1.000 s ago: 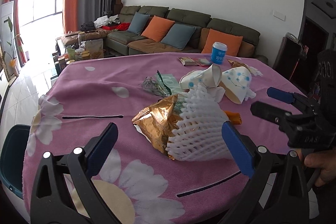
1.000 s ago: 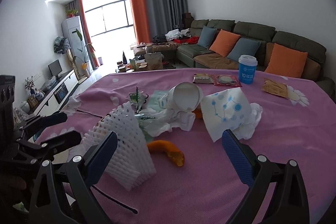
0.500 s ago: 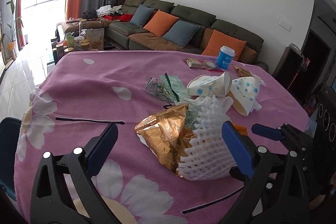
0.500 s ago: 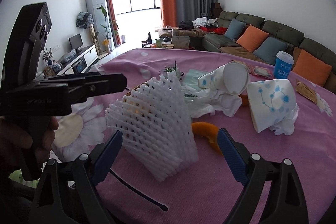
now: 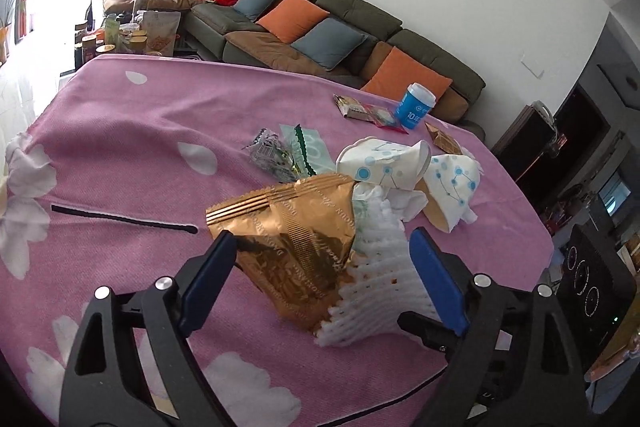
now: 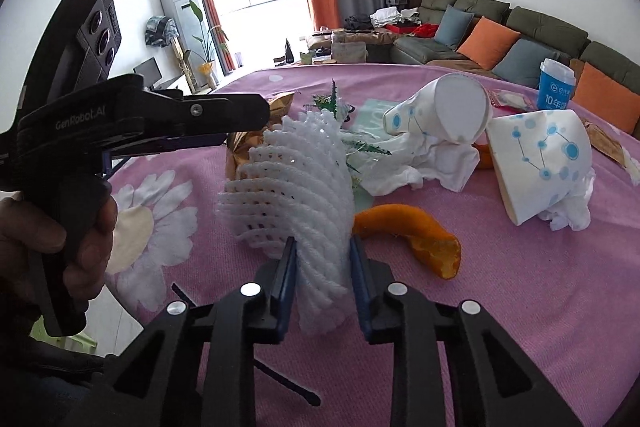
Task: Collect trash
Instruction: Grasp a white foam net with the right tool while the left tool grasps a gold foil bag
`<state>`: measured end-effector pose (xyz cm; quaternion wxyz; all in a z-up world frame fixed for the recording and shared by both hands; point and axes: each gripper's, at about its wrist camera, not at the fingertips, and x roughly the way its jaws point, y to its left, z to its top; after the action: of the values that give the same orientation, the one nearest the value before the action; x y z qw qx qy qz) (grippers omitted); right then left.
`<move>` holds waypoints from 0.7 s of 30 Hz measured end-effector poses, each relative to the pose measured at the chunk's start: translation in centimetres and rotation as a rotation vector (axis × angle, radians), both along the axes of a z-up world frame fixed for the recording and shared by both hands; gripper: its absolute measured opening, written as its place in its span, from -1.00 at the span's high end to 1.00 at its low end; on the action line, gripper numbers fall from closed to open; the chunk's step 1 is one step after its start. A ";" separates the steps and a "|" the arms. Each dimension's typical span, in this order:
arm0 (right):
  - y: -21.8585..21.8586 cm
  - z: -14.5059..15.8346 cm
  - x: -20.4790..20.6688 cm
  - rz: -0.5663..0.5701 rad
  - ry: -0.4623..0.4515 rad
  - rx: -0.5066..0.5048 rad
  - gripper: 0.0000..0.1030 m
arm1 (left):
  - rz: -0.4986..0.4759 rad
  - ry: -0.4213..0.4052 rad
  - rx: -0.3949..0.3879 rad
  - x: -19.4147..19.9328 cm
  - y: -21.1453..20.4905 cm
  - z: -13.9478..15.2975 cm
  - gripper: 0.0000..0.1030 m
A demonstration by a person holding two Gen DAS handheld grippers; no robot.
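Observation:
A white foam net (image 6: 296,179) stands on the pink flowered tablecloth (image 6: 500,287). My right gripper (image 6: 323,251) is closing on its near edge, and both blue pads pinch the net. Behind the net leans a gold foil wrapper (image 5: 296,227). My left gripper (image 5: 322,239) straddles that wrapper and the net's (image 5: 380,275) other side; its jaws are closing but still wide, with the pads not pressing. In the right wrist view the left gripper (image 6: 256,119) reaches in from the left, held by a hand (image 6: 52,227).
Two crushed paper cups (image 6: 440,107) (image 6: 540,155), crumpled tissue (image 6: 424,163) and an orange peel (image 6: 408,231) lie just right of the net. Green shreds (image 5: 276,155), small packets (image 5: 360,111) and an upright blue cup (image 5: 414,105) sit farther back. A sofa (image 5: 320,27) stands beyond the table.
Both grippers came in closer and lower on the pile. The right jaws went from wide to pinching the foam net. The left gripper rolled and now straddles the gold wrapper.

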<state>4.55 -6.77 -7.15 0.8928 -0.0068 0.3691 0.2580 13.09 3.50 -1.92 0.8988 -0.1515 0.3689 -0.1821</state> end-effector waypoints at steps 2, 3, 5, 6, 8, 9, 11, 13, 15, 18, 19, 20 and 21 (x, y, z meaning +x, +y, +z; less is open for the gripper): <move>-0.8 0.3 0.0 -0.017 0.000 0.027 0.57 | 0.003 0.001 -0.015 0.2 0.3 0.1 -0.69; -1.2 0.4 0.0 -0.020 0.001 0.034 0.57 | 0.005 0.001 -0.015 0.3 0.3 0.1 -0.69; -1.6 0.6 -0.3 -0.029 0.002 0.046 0.57 | 0.005 0.018 -0.039 0.7 0.5 -0.2 -0.69; -1.8 0.8 -0.4 -0.039 -0.001 0.043 0.57 | 0.014 0.029 -0.039 0.8 0.6 -0.4 -0.69; -2.1 1.0 -0.7 -0.053 -0.003 0.049 0.57 | 0.025 0.047 -0.035 1.1 0.7 -0.9 -0.69; -2.4 1.2 -0.8 -0.063 -0.009 0.051 0.58 | 0.030 0.046 -0.031 1.1 0.8 -0.9 -0.69; -2.9 1.5 -1.1 -0.074 -0.013 0.063 0.58 | 0.038 0.034 -0.006 0.9 1.0 -0.7 -0.75; -3.3 1.8 -1.2 -0.086 -0.019 0.076 0.57 | 0.031 0.024 0.024 1.0 0.9 -0.5 -0.89; -3.5 2.0 -1.2 -0.092 -0.023 0.079 0.58 | -0.007 0.035 0.053 1.5 0.5 -0.8 -0.89; -3.6 2.2 -0.9 -0.090 -0.022 0.089 0.58 | -0.054 0.072 0.076 2.3 -0.4 -1.8 -0.83; -3.6 2.3 -1.0 -0.090 -0.024 0.085 0.58 | -0.075 0.077 0.074 2.5 -0.7 -2.2 -0.74; -3.5 2.4 -1.1 -0.090 -0.026 0.086 0.58 | -0.078 0.081 0.097 2.6 -1.0 -2.5 -0.47; -3.6 2.4 -1.1 -0.092 -0.029 0.086 0.58 | -0.093 0.088 0.114 2.7 -1.3 -2.8 -0.33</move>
<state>3.45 -10.32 -4.71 0.9085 0.0450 0.3445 0.2321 15.76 2.24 -4.67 0.8794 -0.0905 0.4245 -0.1954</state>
